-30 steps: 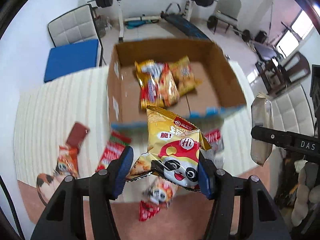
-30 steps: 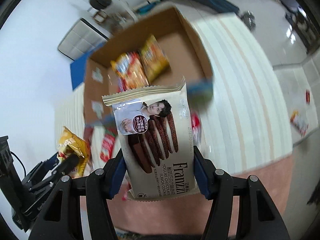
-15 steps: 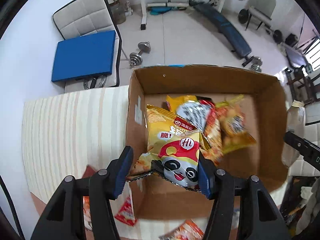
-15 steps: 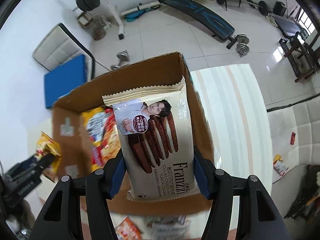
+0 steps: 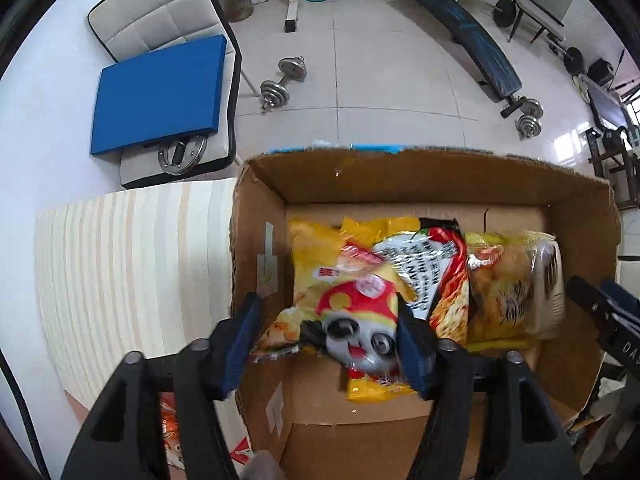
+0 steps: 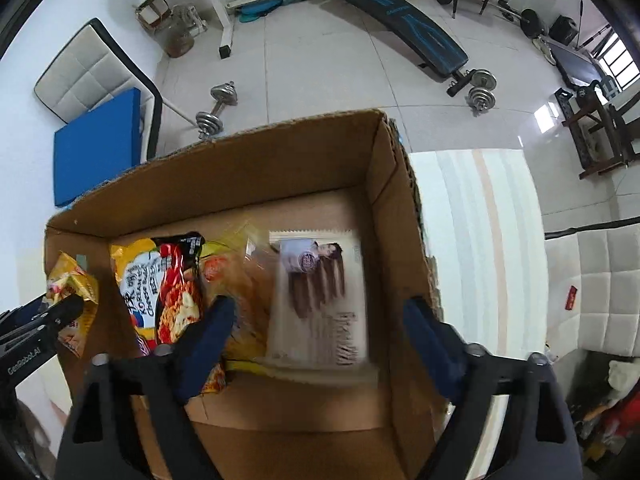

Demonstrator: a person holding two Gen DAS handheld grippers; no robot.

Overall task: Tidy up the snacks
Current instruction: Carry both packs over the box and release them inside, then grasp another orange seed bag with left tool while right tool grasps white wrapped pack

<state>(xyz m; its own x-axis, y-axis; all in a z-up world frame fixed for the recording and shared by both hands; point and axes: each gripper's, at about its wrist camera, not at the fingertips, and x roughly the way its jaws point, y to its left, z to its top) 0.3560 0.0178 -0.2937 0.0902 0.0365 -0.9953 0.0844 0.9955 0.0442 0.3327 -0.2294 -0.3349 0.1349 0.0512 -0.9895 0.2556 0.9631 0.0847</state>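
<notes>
My left gripper is opening around the panda bag, low in the box; my right gripper is opening too, its cookie pack dropped free. Both look light, crinkly, crushable; edges seem best for gripping.

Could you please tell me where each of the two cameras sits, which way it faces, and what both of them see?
Left wrist: sits on the left gripper, looking straight down into the cardboard box; its opening jaws flank the panda chip bag.
Right wrist: sits on the right gripper, looking straight down into the same box; its opening jaws stand clear of the cookie packet.
Shared: the box, the noodle packet, the blue cushion, and each view catches the other gripper at its edge.
</notes>
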